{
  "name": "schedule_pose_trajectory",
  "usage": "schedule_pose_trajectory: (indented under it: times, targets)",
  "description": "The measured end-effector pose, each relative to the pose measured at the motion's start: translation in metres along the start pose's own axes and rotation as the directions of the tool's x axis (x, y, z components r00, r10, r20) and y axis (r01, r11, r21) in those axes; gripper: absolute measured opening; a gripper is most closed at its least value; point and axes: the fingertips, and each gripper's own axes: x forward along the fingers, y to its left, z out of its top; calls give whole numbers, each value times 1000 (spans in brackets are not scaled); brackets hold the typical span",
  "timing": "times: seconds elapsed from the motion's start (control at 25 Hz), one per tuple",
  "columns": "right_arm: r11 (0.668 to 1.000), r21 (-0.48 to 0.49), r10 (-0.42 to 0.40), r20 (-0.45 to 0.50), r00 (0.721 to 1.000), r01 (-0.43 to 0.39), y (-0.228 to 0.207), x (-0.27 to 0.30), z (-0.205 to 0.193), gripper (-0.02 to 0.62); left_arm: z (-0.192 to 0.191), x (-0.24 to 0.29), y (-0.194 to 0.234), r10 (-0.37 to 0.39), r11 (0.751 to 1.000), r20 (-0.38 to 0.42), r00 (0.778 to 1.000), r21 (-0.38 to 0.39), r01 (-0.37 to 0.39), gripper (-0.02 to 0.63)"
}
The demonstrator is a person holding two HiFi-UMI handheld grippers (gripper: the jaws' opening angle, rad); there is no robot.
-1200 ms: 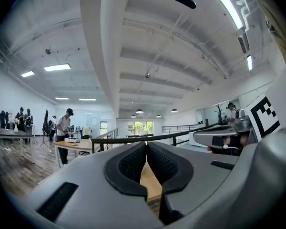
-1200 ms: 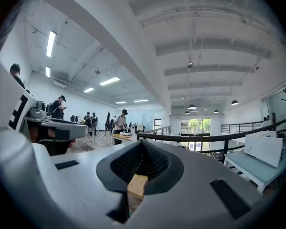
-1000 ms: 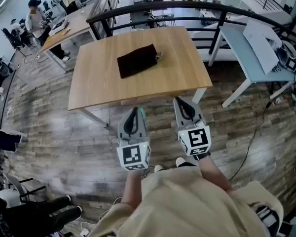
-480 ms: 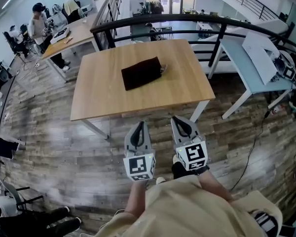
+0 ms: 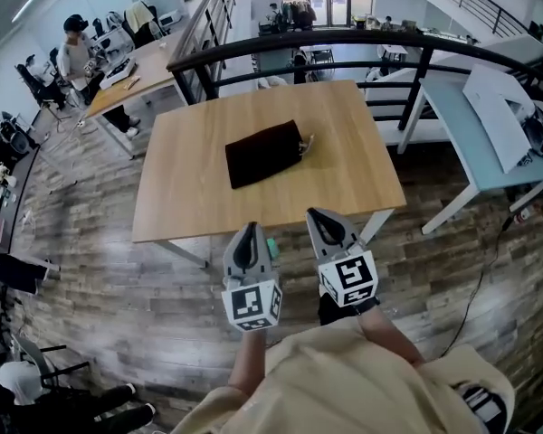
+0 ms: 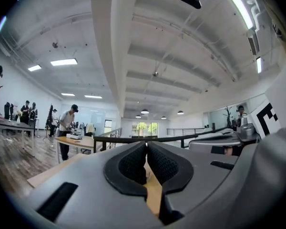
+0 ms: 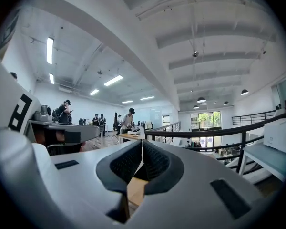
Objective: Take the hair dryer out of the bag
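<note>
A flat black bag point(image 5: 264, 153) lies near the middle of the wooden table point(image 5: 190, 197), with a small light-coloured part sticking out at its right end. No hair dryer shows. My left gripper point(image 5: 248, 230) and right gripper point(image 5: 316, 215) are held side by side at the table's near edge, short of the bag, both shut with nothing between the jaws. In the left gripper view the ribbed pads point(image 6: 136, 163) meet at the tips point(image 6: 147, 143); the right gripper view shows the same closed tips point(image 7: 142, 142) and pads point(image 7: 128, 162), with only a slice of tabletop below.
A black railing point(image 5: 344, 43) curves behind the table. A pale blue table point(image 5: 475, 143) with a white machine stands at the right. A person works at a long desk point(image 5: 127, 66) at the back left. Wood-plank floor surrounds the table; chairs at the far left.
Both grippers and I have come closer to the table; their tips have gone from the floor in front of it to its near edge. The bag has not moved.
</note>
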Motion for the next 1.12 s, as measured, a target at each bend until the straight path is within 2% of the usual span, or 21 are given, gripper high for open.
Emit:
schedule_pose_trajectory:
  times: [0.12, 0.24, 0.4, 0.76, 0.92, 1.12]
  targets:
    - [1000, 6, 30, 58, 998, -30, -46, 29, 15, 14, 23, 48, -7, 45, 999, 73, 996, 20, -46, 14]
    - [999, 35, 19, 70, 997, -21, -93, 53, 19, 14, 32, 93, -15, 57, 998, 85, 995, 33, -60, 14]
    - [996, 73, 41, 62, 997, -46, -130, 77, 12, 14, 24, 137, -23, 73, 997, 52, 996, 34, -75, 14]
    - [988, 118, 102, -8, 995, -100, -166, 111, -20, 14, -7, 203, -36, 54, 998, -37, 998, 34, -53, 14]
    - [986, 120, 126, -47, 991, -120, -175, 136, -37, 14, -35, 235, -21, 28, 997, -114, 993, 68, -20, 14]
    - [984, 113, 152, -113, 982, -140, -191, 184, -65, 14, -58, 283, 15, 42, 998, -148, 988, 46, -36, 14]
